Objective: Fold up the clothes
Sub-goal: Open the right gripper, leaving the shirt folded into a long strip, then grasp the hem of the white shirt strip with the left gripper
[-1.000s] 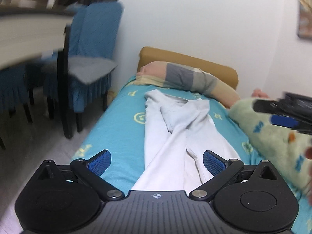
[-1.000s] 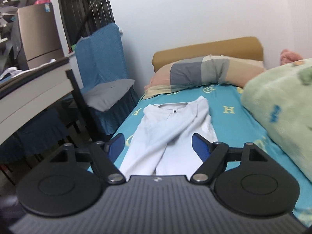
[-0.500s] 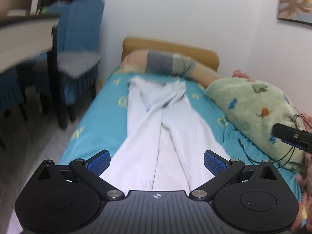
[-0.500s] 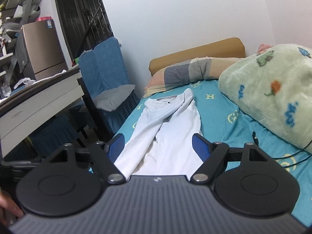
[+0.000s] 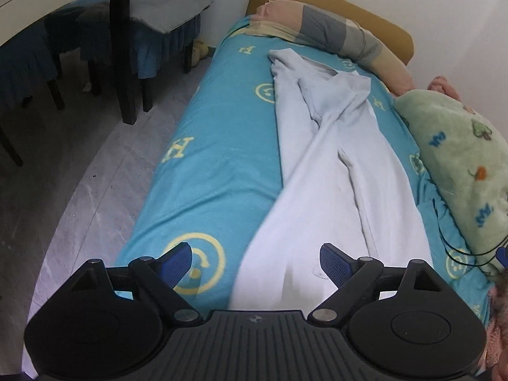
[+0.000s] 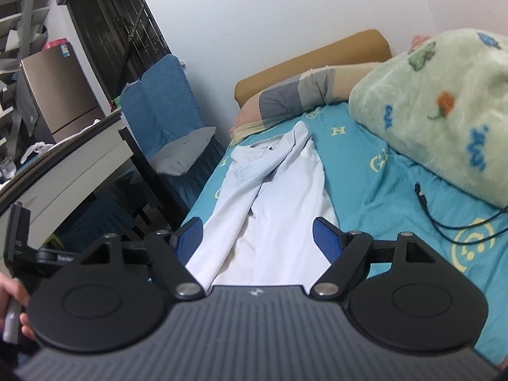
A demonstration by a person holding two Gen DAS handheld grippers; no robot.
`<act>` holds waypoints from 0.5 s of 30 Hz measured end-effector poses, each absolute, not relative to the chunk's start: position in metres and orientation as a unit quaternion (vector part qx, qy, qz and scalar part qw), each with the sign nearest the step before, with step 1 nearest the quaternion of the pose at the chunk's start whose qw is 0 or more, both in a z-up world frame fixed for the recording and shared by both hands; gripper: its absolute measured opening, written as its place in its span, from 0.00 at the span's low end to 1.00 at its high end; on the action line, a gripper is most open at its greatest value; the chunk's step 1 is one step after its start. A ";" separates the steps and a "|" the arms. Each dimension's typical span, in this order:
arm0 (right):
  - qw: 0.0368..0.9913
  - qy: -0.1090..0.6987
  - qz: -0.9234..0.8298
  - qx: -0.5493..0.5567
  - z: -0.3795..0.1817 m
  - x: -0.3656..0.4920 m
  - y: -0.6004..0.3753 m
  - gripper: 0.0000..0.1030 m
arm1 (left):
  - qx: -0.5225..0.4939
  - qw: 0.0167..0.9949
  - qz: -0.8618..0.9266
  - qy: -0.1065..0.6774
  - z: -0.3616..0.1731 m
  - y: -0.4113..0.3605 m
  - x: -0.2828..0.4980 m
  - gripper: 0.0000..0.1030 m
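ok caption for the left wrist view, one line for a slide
Open left gripper over the near end of a white shirt laid lengthwise on a teal bed.

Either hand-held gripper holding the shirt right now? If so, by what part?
Nothing held. Left hand-held gripper, jaws just closing slightly, and right hand-held gripper are both open above the white shirt.

Soft, matt white cotton-like cloth in the shirt (image 5: 333, 165), creased; smooth woven teal bedsheet (image 5: 222, 146) with a flat yellow print. Fluffy, napped green fleece blanket (image 6: 444, 101), quilted blue fabric chair cover (image 6: 162, 101), brushed metal sheen on the fridge (image 6: 54, 92). Matt black plastic tongs, left (image 5: 255, 262) and right (image 6: 257, 238), with ribbed blue rubbery pads (image 5: 333, 262) and shiny metal rivets.
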State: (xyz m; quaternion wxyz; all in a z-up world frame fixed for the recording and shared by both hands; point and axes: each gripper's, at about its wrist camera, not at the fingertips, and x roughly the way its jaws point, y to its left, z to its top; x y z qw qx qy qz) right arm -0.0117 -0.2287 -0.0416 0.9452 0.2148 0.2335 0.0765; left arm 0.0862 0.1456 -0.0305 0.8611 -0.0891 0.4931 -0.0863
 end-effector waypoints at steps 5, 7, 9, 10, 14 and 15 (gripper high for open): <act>0.943 0.243 0.075 0.214 -0.044 -0.010 -0.229 0.76 | 0.007 0.866 -0.083 0.493 -0.036 0.160 0.089 0.87; 0.943 0.245 0.074 0.214 -0.044 -0.010 -0.229 0.76 | 0.026 0.861 -0.103 0.497 -0.045 0.167 0.087 0.87; 0.942 0.246 0.074 0.214 -0.044 -0.011 -0.229 0.76 | 0.009 0.850 -0.128 0.511 -0.055 0.175 0.084 0.85; 0.943 0.248 0.073 0.212 -0.044 -0.010 -0.228 0.76 | -0.004 0.844 -0.140 0.518 -0.060 0.179 0.083 0.81; 0.939 0.262 0.070 0.211 -0.048 -0.004 -0.226 0.76 | -0.068 0.836 -0.204 0.505 -0.065 0.194 0.080 0.76; 0.938 0.265 0.072 0.212 -0.049 -0.003 -0.225 0.76 | -0.066 0.830 -0.223 0.506 -0.068 0.193 0.080 0.76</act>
